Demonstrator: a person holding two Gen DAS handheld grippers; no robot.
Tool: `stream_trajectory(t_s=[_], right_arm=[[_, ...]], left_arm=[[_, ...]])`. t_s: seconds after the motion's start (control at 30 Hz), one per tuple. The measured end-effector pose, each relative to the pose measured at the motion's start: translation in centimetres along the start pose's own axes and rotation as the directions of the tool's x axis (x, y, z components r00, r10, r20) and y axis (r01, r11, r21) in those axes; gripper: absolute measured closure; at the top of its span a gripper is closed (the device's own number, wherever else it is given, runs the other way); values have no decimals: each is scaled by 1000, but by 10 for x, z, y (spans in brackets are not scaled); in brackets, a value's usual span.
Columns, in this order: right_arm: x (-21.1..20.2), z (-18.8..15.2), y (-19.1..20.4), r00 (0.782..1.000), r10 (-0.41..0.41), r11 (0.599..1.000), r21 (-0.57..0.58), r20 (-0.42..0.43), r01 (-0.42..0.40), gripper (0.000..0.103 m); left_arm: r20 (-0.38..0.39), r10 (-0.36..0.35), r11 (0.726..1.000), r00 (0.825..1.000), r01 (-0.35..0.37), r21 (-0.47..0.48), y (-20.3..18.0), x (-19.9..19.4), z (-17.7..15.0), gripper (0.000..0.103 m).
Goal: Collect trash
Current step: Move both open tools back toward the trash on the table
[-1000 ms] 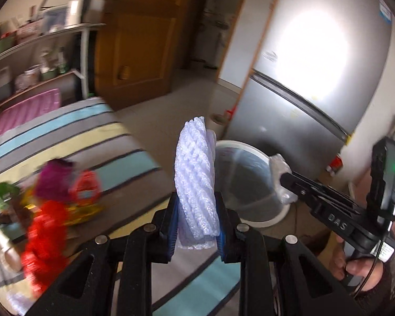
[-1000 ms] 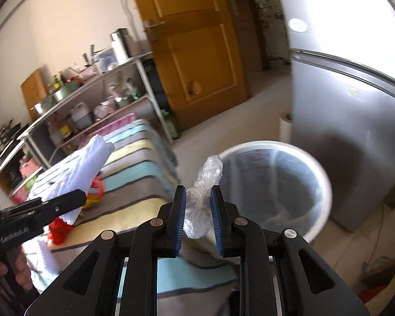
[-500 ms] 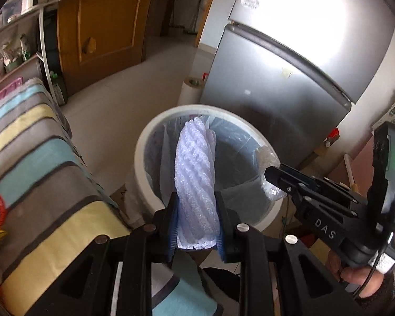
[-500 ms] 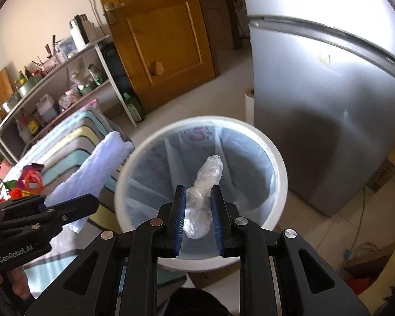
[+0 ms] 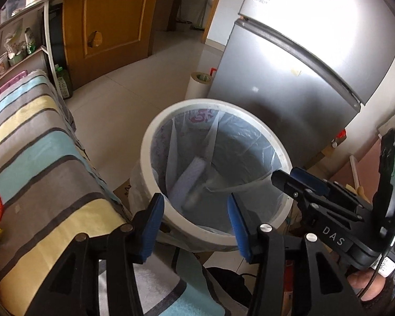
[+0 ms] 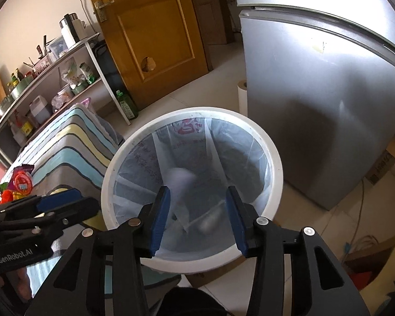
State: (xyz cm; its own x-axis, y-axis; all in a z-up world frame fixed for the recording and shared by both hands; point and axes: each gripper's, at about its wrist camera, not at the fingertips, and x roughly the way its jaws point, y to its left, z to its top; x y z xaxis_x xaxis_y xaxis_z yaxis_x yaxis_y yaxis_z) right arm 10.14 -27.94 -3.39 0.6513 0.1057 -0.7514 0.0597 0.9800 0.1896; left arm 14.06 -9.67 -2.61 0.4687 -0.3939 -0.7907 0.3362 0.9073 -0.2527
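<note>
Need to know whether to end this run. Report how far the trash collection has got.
Done: the white foam sleeve and the crumpled clear plastic are dropping, blurred, inside the lined bin. In hand: nothing; the left gripper and the right gripper have just opened their jaws above the bin and stand empty. Left: the red and yellow wrappers on the striped cloth.

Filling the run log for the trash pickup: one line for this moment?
left gripper: open, just released | right gripper: open, just released | foam wrap: in bin | plastic scrap: in bin
</note>
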Motion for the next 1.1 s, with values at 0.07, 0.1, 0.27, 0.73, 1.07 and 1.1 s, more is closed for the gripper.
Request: stream_trajectory(t_s=[0.07, 0.1, 0.27, 0.73, 1.07, 1.1], right_arm=[[-3, 0, 1, 1000, 2, 1000, 0, 7, -2, 58], [-7, -1, 3, 1000, 5, 1000, -4, 15, -5, 58], [-21, -1, 18, 999, 28, 999, -28, 46, -27, 58], [-65, -19, 110, 977, 183, 971, -173, 111, -162, 58], [-61, -52, 183, 952, 304, 903, -328, 30, -278, 58], [-61, -60, 199, 943, 334, 882, -355, 9, -309, 58]], left_arm=[[17, 1, 1000, 1000, -1, -6, 4, -9, -1, 46], [31, 8, 1000, 999, -8, -10, 7, -15, -3, 46], [88, 29, 999, 996, -28, -22, 20, -49, -12, 42], [214, 216, 970, 953, -184, -159, 90, -145, -65, 37], [211, 363, 909, 908, -295, -294, 155, -199, -120, 33], [206, 379, 898, 902, -305, -317, 163, -203, -126, 33]])
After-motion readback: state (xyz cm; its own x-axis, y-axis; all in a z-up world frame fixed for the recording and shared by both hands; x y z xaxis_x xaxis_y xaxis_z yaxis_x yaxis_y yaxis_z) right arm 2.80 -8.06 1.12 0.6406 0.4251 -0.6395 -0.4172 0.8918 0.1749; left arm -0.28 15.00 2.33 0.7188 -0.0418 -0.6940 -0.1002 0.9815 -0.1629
